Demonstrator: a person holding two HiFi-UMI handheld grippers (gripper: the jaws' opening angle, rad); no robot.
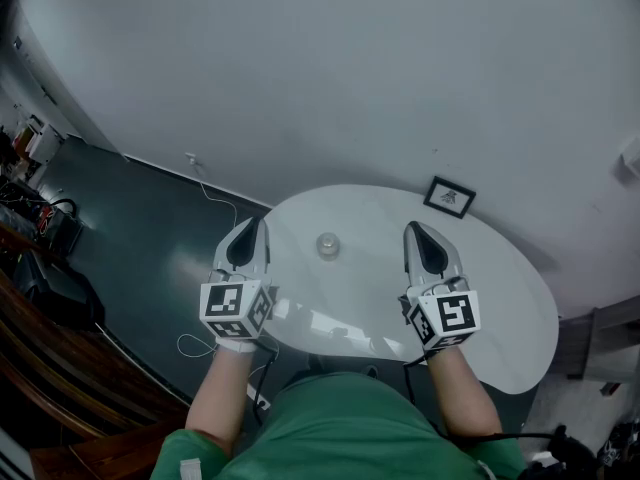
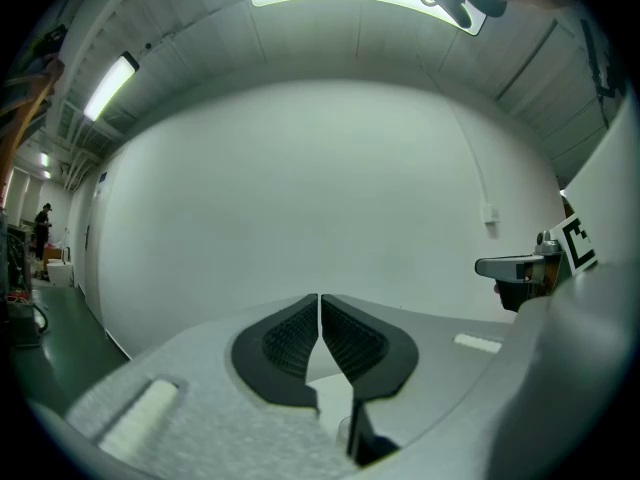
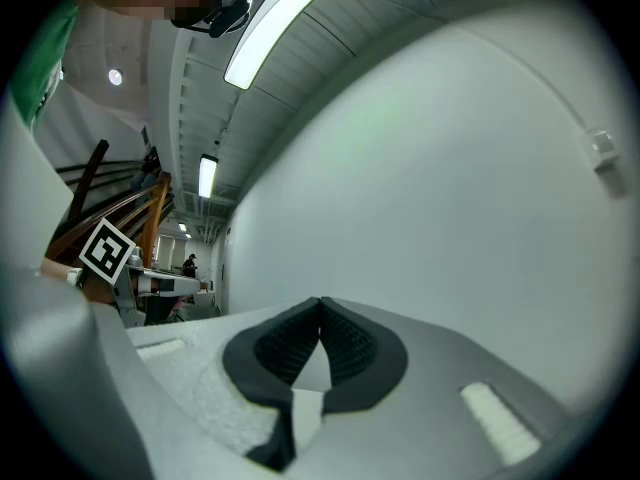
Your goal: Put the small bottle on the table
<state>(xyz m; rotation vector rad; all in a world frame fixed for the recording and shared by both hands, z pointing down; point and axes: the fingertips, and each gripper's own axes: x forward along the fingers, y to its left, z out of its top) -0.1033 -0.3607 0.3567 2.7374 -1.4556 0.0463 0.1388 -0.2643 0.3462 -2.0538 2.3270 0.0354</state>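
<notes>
A small clear bottle [image 1: 328, 245], seen from above, stands on the white oval table [image 1: 500, 308] near its far middle. My left gripper [image 1: 253, 230] hovers over the table's left edge, to the left of the bottle and apart from it. My right gripper [image 1: 415, 233] hovers to the bottle's right, also apart. Both point away from me at the white wall. In the left gripper view the left gripper [image 2: 320, 303] is shut with its tips touching and nothing held. The right gripper [image 3: 320, 308] is shut and empty in its own view too.
A small black-framed picture [image 1: 449, 197] sits at the table's far right edge. A white cable [image 1: 215, 196] runs over the dark floor left of the table. Cluttered gear and wooden furniture [image 1: 40, 268] line the far left. A white wall rises behind the table.
</notes>
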